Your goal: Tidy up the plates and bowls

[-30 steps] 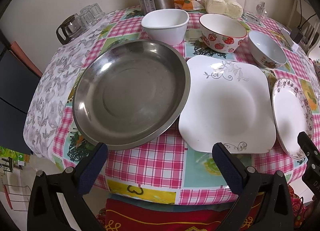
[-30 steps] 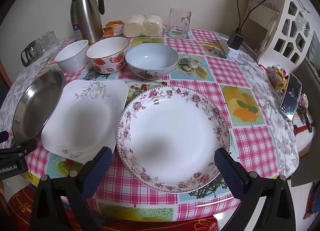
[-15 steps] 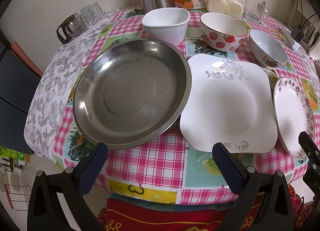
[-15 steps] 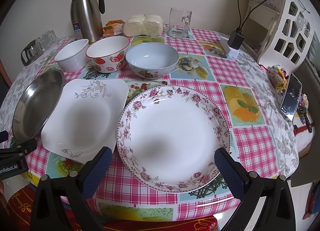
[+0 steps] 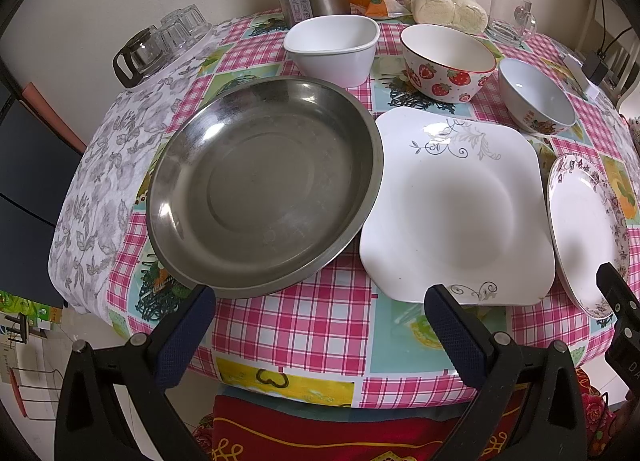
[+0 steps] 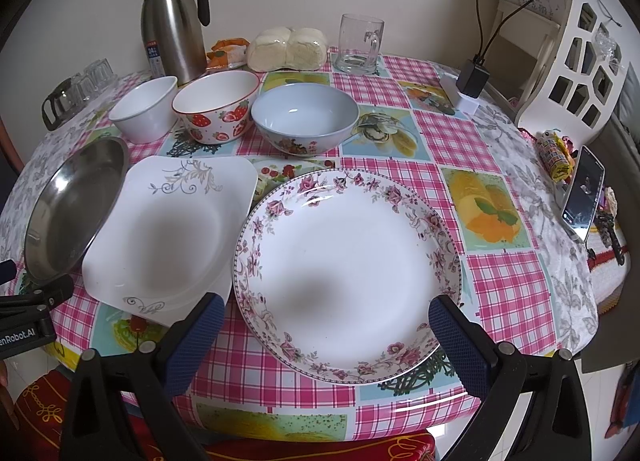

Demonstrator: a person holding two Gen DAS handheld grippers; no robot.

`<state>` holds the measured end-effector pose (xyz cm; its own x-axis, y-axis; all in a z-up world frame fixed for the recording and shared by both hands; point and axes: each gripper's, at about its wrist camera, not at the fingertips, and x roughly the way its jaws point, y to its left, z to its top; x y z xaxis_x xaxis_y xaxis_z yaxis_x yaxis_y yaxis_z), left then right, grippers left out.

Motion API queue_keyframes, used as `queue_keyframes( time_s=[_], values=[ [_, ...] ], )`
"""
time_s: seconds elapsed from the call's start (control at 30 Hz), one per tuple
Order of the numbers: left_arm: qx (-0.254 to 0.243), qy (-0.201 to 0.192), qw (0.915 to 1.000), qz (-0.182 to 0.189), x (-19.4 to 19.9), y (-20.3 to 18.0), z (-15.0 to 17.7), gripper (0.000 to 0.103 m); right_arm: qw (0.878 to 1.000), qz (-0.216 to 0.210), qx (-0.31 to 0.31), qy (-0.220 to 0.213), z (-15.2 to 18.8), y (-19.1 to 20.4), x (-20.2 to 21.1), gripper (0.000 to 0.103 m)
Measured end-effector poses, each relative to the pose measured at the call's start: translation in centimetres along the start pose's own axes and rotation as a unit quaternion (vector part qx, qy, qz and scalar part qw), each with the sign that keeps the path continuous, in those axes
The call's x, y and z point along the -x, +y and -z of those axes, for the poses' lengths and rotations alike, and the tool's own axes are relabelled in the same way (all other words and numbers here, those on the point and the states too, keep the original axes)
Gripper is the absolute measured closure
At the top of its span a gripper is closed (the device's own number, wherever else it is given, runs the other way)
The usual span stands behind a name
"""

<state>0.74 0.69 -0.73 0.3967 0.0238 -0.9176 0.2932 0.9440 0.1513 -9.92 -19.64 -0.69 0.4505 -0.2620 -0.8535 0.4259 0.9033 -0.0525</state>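
Note:
A round steel plate [image 5: 264, 189] lies at the table's front left, a white square plate [image 5: 452, 209] beside it, and a floral-rimmed round plate [image 6: 348, 269] to the right. Behind them stand a white bowl [image 5: 332, 47], a strawberry bowl [image 5: 448, 61] and a pale blue bowl [image 6: 306, 121]. My left gripper [image 5: 320, 305] is open and empty, just short of the table's front edge between the steel and square plates. My right gripper [image 6: 326, 317] is open and empty, its fingers on either side of the floral plate's near rim.
A steel thermos jug [image 6: 174, 21], a glass mug [image 6: 360, 43], wrapped buns [image 6: 286, 49] and upturned glasses [image 5: 168, 37] stand along the back. A phone [image 6: 582, 193] and a charger [image 6: 472, 79] lie at the right. A white chair [image 6: 568, 61] stands beyond.
Both grippers have barely moved. The left wrist view has shifted slightly towards the table. Nothing was taken hold of.

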Motion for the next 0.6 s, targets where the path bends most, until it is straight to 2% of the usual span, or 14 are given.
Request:
queue_keyframes(
  time_s=[0.6],
  values=[
    [0.001, 0.000, 1.0000, 0.000, 0.00, -0.06, -0.07, 0.000, 1.000, 0.000, 0.001, 0.000, 0.00, 0.21, -0.10, 0.000]
  ],
)
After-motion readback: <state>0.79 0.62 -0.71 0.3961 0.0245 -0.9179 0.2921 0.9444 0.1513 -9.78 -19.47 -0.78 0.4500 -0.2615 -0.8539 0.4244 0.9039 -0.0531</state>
